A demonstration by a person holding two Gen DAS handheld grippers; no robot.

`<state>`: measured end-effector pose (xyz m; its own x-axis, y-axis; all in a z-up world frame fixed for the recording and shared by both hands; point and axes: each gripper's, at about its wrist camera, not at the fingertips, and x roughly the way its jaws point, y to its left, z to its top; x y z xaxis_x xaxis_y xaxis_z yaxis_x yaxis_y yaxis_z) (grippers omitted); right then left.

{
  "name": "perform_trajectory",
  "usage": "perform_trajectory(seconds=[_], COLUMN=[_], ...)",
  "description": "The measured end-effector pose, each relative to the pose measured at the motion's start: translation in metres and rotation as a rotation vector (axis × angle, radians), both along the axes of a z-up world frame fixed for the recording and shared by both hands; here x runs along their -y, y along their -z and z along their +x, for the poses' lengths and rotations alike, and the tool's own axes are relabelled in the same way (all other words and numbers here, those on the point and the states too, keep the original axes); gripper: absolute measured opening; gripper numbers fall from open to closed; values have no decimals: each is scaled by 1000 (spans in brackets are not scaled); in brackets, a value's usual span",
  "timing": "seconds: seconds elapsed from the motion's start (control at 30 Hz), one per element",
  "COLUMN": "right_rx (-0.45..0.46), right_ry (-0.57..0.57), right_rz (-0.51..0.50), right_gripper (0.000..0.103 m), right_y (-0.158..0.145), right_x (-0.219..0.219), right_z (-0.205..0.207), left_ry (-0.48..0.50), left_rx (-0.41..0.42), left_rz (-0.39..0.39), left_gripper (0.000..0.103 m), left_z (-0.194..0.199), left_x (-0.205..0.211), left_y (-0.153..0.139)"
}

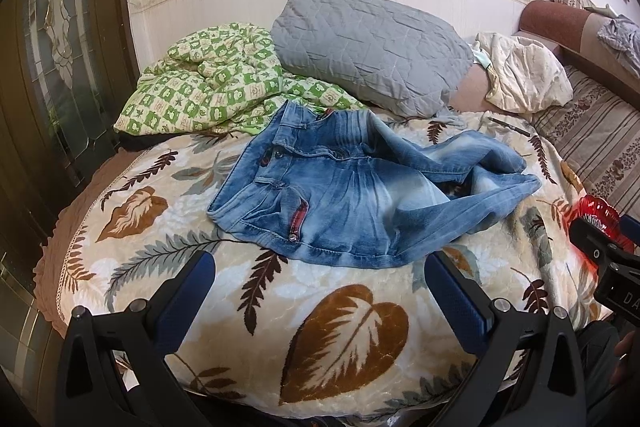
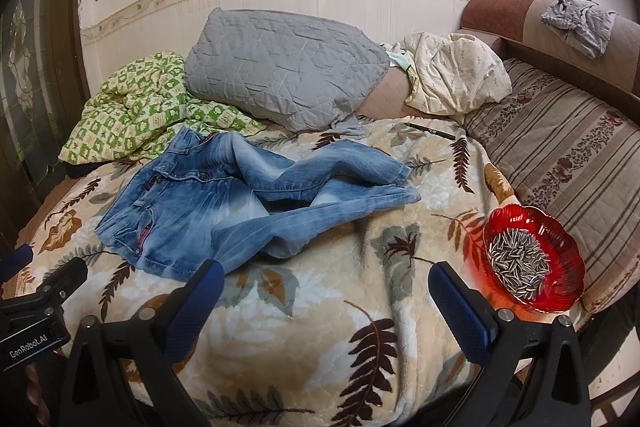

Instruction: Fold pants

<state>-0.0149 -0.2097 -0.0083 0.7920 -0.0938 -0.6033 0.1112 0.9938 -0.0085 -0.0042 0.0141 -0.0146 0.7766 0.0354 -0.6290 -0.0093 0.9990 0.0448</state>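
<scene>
A pair of faded blue jeans [image 1: 340, 187] lies crumpled on a leaf-patterned blanket [image 1: 348, 327], waistband toward the left, legs bent and bunched to the right. The right wrist view shows the same jeans [image 2: 224, 207] left of centre. My left gripper [image 1: 320, 267] hovers open just in front of the jeans' near hem, nothing between its blue pads. My right gripper [image 2: 324, 275] is open too, over the blanket [image 2: 304, 339] right of the jeans' lower leg. The left gripper's body [image 2: 36, 307] shows at the left edge of the right view.
A red glass bowl [image 2: 568, 247] of sunflower seeds sits on the blanket at the right. Behind the jeans lie a green checked quilt [image 1: 208, 83], a grey pillow [image 1: 368, 47], a cream cloth [image 1: 524, 71] and a pen [image 2: 430, 131]. A striped cushion [image 2: 568, 163] is at right.
</scene>
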Motion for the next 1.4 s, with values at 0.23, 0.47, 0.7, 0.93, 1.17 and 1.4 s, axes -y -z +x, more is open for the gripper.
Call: perform_trajectory(seconds=[0.23,0.47,0.7,0.93,1.17,1.4], right_rx=[0,1,48,-24,-171,-295], right_ry=[-2,-34,-57,-151,-138,-103], right_rz=[1,56,38,114,165,340], right_gripper=[103,103,103,103,102,91], right_y=[1,-3,-19,-29,-12,20], right_x=[0,3,15,72,134,183], right_z=[0,2,12,64,137,224], left_ry=[1,6,141,507,846,1028], left_rx=[-7,-8,13,-31,-30,-127], left_rz=[-2,9,86,183,333,566], left_gripper=[103,103,103,103,103,103], left_z=[1,5,35,103,169,211], left_x=[-1,-2,3,36,92,166], left_y=[-1,-3,-17,-16,-17,27])
